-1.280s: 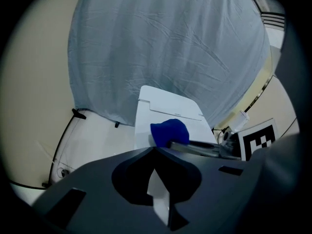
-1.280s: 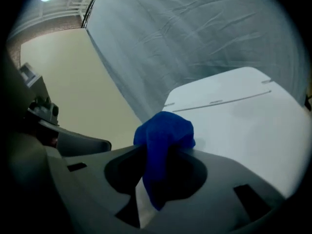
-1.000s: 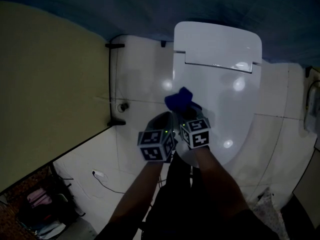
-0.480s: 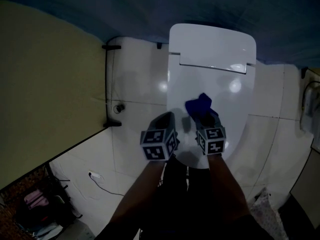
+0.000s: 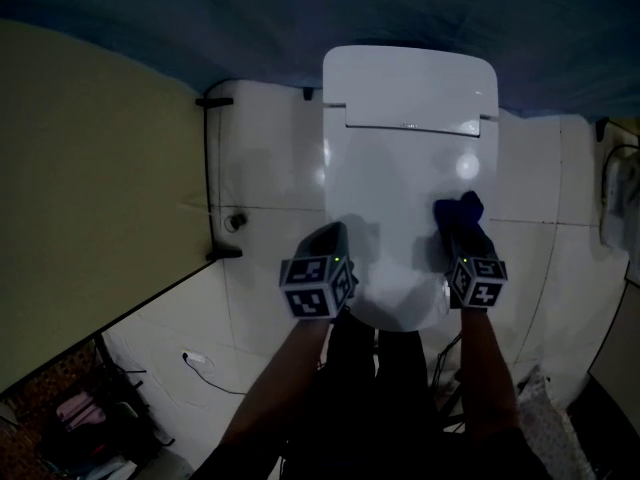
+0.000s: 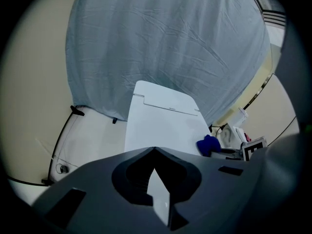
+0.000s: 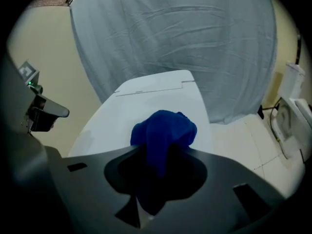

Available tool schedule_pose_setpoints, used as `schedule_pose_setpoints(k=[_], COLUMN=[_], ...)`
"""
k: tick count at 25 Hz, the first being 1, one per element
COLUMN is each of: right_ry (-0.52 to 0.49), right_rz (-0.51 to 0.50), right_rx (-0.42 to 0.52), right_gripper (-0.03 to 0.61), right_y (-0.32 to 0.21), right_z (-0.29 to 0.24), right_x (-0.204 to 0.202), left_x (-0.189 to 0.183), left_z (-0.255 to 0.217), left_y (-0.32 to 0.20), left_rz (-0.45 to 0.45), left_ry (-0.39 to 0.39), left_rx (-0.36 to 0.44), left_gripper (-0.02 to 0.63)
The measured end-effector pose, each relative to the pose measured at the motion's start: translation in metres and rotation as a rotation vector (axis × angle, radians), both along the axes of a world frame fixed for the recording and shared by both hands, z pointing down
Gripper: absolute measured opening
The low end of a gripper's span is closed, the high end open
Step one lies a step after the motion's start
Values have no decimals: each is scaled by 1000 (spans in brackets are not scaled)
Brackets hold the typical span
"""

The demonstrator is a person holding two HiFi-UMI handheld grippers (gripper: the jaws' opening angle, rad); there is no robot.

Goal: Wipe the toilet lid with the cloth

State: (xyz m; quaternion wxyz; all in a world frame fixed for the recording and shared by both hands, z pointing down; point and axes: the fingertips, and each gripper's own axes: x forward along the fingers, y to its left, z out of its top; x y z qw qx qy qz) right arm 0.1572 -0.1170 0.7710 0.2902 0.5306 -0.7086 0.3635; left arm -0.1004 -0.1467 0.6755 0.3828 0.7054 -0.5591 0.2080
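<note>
The white toilet lid [image 5: 395, 163] is closed and fills the middle of the head view. A dark blue cloth [image 5: 460, 210] rests on the lid's right edge, bunched in my right gripper [image 5: 458, 224], which is shut on it. In the right gripper view the cloth [image 7: 164, 129] bulges out over the jaws onto the lid [image 7: 146, 104]. My left gripper [image 5: 334, 236] hangs at the lid's front left edge, shut with nothing in it. From the left gripper view, its jaws [image 6: 154, 150] meet over the lid [image 6: 161, 121], and the cloth [image 6: 208, 144] shows at the right.
A grey-blue sheet [image 5: 300, 8] hangs behind the toilet. A beige wall [image 5: 90, 188] runs along the left, with black brackets [image 5: 213, 101] at its edge. A floor drain [image 5: 233, 223] and a white cable [image 5: 195, 356] lie on the tiles. White fittings [image 5: 615, 208] stand at the right.
My right gripper has slid the cloth across the lid from left of centre to the right edge. The left gripper has stayed at the lid's front left.
</note>
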Motion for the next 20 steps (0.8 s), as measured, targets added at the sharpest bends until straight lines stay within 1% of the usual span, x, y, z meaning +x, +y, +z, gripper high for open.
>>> schedule_pose_setpoints(k=[4, 7, 11, 14, 16, 17, 18, 20], right_ry=[39, 58, 72, 92, 105, 101, 89, 33], right_rz=[101, 177, 214, 267, 273, 243, 194, 82], right_rx=[-17, -20, -3, -18, -23, -9, 13, 45], right_gripper=[103, 103, 103, 103, 103, 103, 103, 103], right_y=[8, 16, 17, 20, 23, 23, 23, 28], right_z=[6, 7, 6, 7, 2, -4, -12, -24], right_x=[40, 59, 63, 65, 57, 43, 22, -35], left_x=[8, 12, 13, 12, 11, 9, 8, 6], left_z=[0, -1, 0, 0, 0, 0, -1, -5], left_y=[4, 9, 14, 20, 22, 23, 22, 20], left_rz=[23, 41, 64, 76, 79, 79, 79, 79], left_ry=[5, 9, 14, 13, 11, 11, 10, 9], left_rx=[-2, -6, -14, -20, -23, -23, -21, -16], left_gripper=[-11, -11, -11, -11, -11, -11, -11, -11])
